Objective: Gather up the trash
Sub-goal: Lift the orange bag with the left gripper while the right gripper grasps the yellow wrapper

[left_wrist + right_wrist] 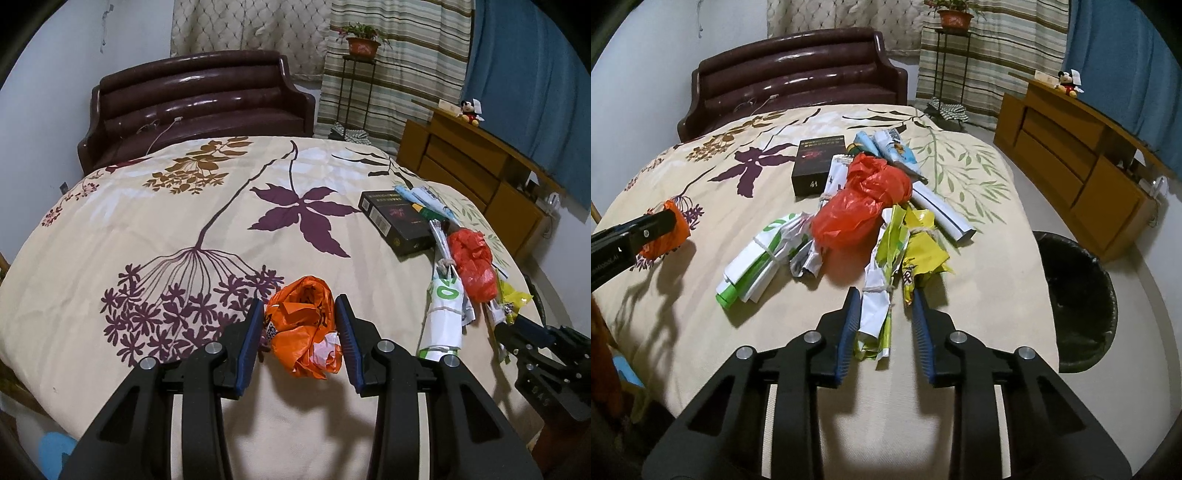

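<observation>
A crumpled orange plastic bag lies on the floral bedspread between the fingers of my left gripper, which is open around it; the pads stand close to its sides. The bag and gripper also show at the left of the right wrist view. My right gripper is open around a tied white and green wrapper bundle. Beyond lie a yellow wrapper, a red plastic bag, a green and white wrapper roll and a blue and white roll.
A black box lies on the bed behind the trash. A bin lined with a black bag stands on the floor right of the bed. A wooden cabinet is further right, a dark headboard at the far end.
</observation>
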### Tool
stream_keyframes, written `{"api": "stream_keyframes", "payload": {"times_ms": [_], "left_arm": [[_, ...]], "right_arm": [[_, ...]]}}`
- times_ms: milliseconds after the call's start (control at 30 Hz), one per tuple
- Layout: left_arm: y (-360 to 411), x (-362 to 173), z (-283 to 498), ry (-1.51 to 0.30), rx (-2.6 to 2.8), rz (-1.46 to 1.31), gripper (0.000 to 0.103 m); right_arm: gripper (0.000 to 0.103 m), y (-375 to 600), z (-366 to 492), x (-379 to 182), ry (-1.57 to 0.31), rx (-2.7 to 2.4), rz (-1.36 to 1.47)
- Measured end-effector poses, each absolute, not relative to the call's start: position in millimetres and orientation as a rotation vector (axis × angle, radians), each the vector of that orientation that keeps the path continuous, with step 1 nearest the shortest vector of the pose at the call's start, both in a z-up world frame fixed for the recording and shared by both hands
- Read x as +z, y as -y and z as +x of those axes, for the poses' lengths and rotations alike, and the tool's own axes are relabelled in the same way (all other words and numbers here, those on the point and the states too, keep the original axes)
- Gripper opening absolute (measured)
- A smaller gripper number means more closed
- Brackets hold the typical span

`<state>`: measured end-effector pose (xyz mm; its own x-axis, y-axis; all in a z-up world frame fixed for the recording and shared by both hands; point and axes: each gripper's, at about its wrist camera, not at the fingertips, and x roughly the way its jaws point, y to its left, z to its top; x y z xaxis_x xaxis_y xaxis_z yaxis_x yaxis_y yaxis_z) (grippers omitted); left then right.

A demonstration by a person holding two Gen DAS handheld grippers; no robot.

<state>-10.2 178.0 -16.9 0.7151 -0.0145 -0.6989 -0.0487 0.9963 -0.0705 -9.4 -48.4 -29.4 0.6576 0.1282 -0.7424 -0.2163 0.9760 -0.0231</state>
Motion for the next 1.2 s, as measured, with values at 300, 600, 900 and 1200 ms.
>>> {"api": "stream_keyframes", "payload": {"times_ms": [300,600,900,1200], "left_arm": [[-173,-16,-12,-0.766,0.014,-0.089,0.040],[-167,-13,-13,-0.758,-0.003,-0.087,0.040],[-169,-14,-13,-0.758,0.000,-0.089,0.040],[-172,-15,-8,-0.763,0.003,-0.092,0.040]], "right_arm": [[0.015,45,-15,-26,-0.811,0.210,-0.129],[0.001,47,-24,-15,-0.782,0.236,-0.130],[0.024,71,-20,-17,-0.805,0.196,-0.043],[0.024,76,0,-14,-0.808,0.195,0.030]]}}
